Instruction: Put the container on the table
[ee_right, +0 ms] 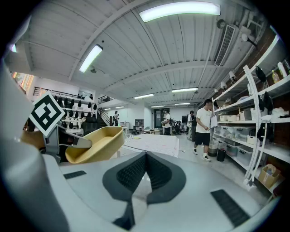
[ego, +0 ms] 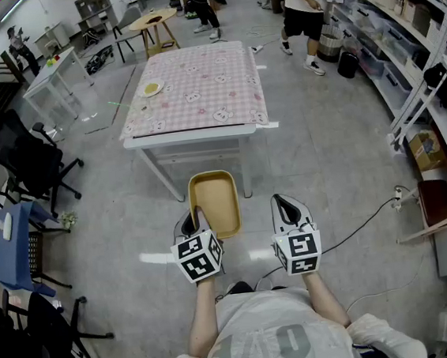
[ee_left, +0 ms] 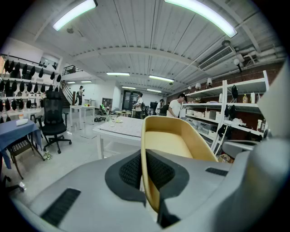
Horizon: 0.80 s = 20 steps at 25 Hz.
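Note:
A yellow oblong container (ego: 214, 203) hangs in the air over the floor, just in front of the near edge of the table (ego: 191, 98) with the pink patterned cloth. My left gripper (ego: 196, 217) is shut on the container's left rim; in the left gripper view the pads pinch the rim of the container (ee_left: 174, 145) at the left gripper's (ee_left: 144, 156) tips. My right gripper (ego: 288, 207) is beside it, apart, shut with nothing between its pads. In the right gripper view the right gripper (ee_right: 146, 158) points at the table (ee_right: 156, 141), with the container (ee_right: 93, 142) at the left.
A small plate (ego: 151, 88) lies at the table's left side. Black office chairs (ego: 27, 159) and a blue table (ego: 11, 236) stand at the left. Shelves (ego: 412, 43) line the right wall. People (ego: 301, 11) stand beyond the table. A cable (ego: 363, 223) runs across the floor at the right.

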Tool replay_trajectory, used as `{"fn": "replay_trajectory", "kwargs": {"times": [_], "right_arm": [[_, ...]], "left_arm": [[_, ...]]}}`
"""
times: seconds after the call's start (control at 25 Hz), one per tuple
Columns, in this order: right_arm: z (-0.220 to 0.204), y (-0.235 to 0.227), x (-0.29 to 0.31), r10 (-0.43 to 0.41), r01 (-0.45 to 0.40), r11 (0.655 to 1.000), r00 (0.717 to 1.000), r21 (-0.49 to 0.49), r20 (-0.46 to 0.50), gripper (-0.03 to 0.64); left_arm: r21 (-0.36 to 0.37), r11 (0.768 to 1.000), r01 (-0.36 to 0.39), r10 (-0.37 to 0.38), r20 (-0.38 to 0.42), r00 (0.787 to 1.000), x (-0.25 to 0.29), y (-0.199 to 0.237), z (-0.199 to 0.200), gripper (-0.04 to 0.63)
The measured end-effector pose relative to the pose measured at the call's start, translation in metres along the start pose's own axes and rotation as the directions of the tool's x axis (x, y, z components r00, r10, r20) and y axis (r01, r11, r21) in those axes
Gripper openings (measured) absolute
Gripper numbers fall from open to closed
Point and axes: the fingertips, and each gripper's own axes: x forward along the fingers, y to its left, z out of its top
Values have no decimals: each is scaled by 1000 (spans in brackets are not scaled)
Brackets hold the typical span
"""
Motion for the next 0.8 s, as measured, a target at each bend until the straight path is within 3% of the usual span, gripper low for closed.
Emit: {"fn": "replay_trajectory", "kwargs": {"times": [0.36, 0.64, 0.8], "right_arm": [[-2, 0, 2, 10, -10, 1000, 1000, 6, -2, 28], [-9, -6, 3, 25, -26, 993, 1000, 119, 11, 29], [-19, -1, 7, 44, -42, 992, 999, 115, -13, 29]], "left_arm": [[12, 1000, 2, -2, 11, 1000, 2, -2, 3, 28], [15, 1000, -2, 2, 0, 1000, 1, -7, -1, 28], [12, 1000, -13, 13, 7, 1000, 2, -1, -1, 28]]}}
